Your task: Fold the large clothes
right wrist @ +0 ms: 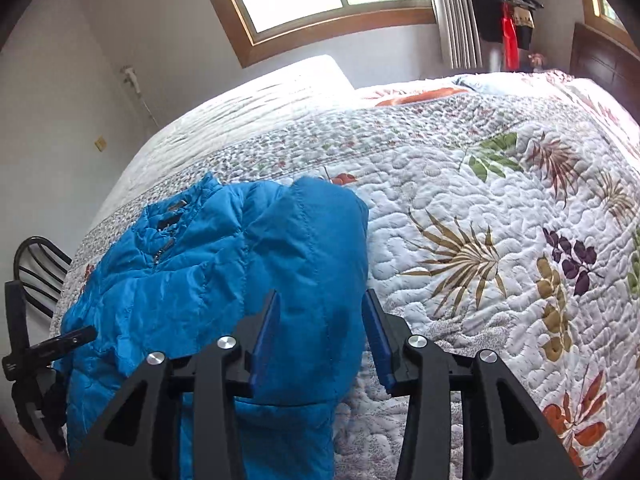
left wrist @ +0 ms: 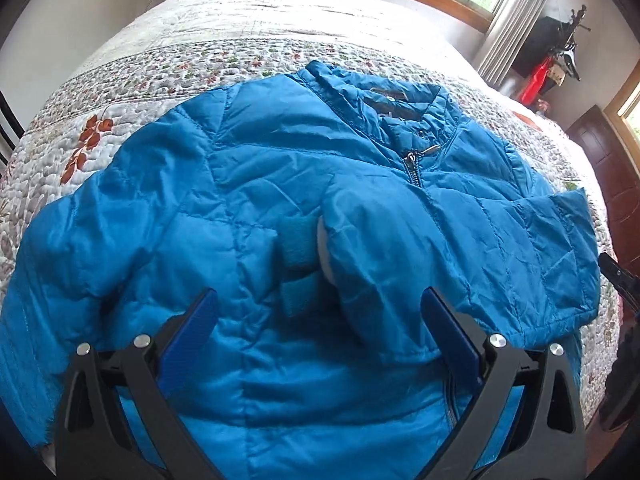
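Note:
A blue quilted jacket (left wrist: 280,184) lies front up on the bed, collar away from me, zip closed. Its right sleeve (left wrist: 400,248) is folded across the chest, the cuff with its white lining near the middle. My left gripper (left wrist: 320,308) is open just above the jacket's lower front, empty. In the right wrist view the jacket (right wrist: 192,280) lies at the left, and my right gripper (right wrist: 320,312) is open above its folded right edge (right wrist: 320,248), holding nothing. The left gripper also shows at the left edge of the right wrist view (right wrist: 52,344).
The bed has a white floral quilt (right wrist: 480,216) that spreads wide to the right of the jacket. A black chair (right wrist: 40,268) stands at the bed's left side. Windows, a curtain and hanging clothes (right wrist: 508,12) are at the far wall.

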